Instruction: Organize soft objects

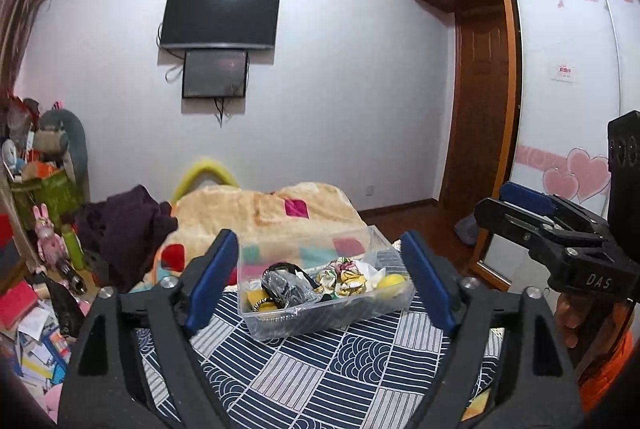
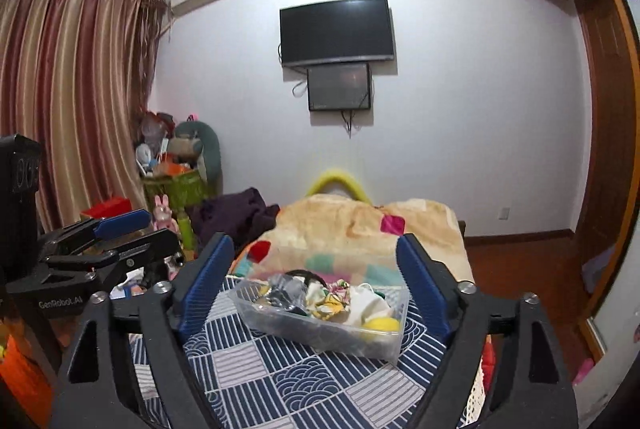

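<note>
A clear plastic bin (image 1: pixel 384 265) (image 2: pixel 384 343) sits on the blue patterned bedspread (image 1: pixel 312 381) (image 2: pixel 280 377). It holds several soft items: floral scrunchies (image 1: pixel 340 275) (image 2: pixel 330 299), a yellow ball (image 1: pixel 391 284) (image 2: pixel 382 325), white cloth (image 2: pixel 370 303) and a dark bundle in clear wrap (image 1: pixel 286 287) (image 2: pixel 286 289). My left gripper (image 1: pixel 320 285) is open and empty, its blue-padded fingers either side of the bin in view. My right gripper (image 2: pixel 316 285) is open and empty, likewise framing the bin. Each gripper shows at the edge of the other's view.
A beige blanket with coloured patches (image 1: pixel 272 213) (image 2: pixel 360 229) lies beyond the bin. Dark purple clothing (image 1: pixel 124 225) (image 2: pixel 236 213) is heaped at the left. Toys and papers clutter the left floor (image 1: pixel 36 309). A wooden wardrobe (image 1: pixel 480 89) stands at the right.
</note>
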The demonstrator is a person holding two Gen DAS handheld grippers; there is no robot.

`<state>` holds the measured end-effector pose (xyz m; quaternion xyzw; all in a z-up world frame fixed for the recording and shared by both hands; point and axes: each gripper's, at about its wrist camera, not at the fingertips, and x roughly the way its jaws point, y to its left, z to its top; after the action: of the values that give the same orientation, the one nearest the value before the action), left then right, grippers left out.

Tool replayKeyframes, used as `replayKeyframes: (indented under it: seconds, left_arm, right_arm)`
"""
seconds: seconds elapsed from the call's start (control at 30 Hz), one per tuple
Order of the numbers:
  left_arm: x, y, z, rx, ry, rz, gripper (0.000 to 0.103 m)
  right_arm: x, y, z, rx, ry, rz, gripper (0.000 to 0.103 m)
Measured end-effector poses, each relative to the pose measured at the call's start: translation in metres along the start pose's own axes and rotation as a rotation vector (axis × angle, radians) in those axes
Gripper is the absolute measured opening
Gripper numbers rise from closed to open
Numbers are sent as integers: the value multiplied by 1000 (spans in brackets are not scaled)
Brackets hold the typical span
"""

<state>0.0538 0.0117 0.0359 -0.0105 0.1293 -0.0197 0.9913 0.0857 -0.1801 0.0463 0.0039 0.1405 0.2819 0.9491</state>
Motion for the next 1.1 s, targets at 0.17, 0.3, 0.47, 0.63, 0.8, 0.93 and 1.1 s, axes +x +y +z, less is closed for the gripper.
replayKeyframes:
  seconds: [0.17,0.3,0.47,0.63,0.8,0.93,1.1]
  left_arm:
    - [-20,-6,1,11,-50,26,100]
    - [-26,-7,-1,0,-55,30,102]
    - [-30,-11,-4,6,-54,29,103]
    - [-32,-12,-3,6,-54,23,103]
    - [-33,-9,-2,-15,-58,21,103]
    - [-33,-7,-3,-19,-54,24,103]
    - [-32,-5,-3,-22,-50,22,103]
  right_arm:
    - [-2,2,4,17,-32,-13,99]
    - [-6,6,6,17,-53,-21,103]
    - [-14,13,2,0,-64,-27,103]
    - [-18,19,-3,-13,-63,-26,103]
    - [-20,20,-4,-19,-63,-28,103]
    - [-22,22,-7,-22,-59,-28,103]
    - [-24,23,-7,-21,-62,-27,103]
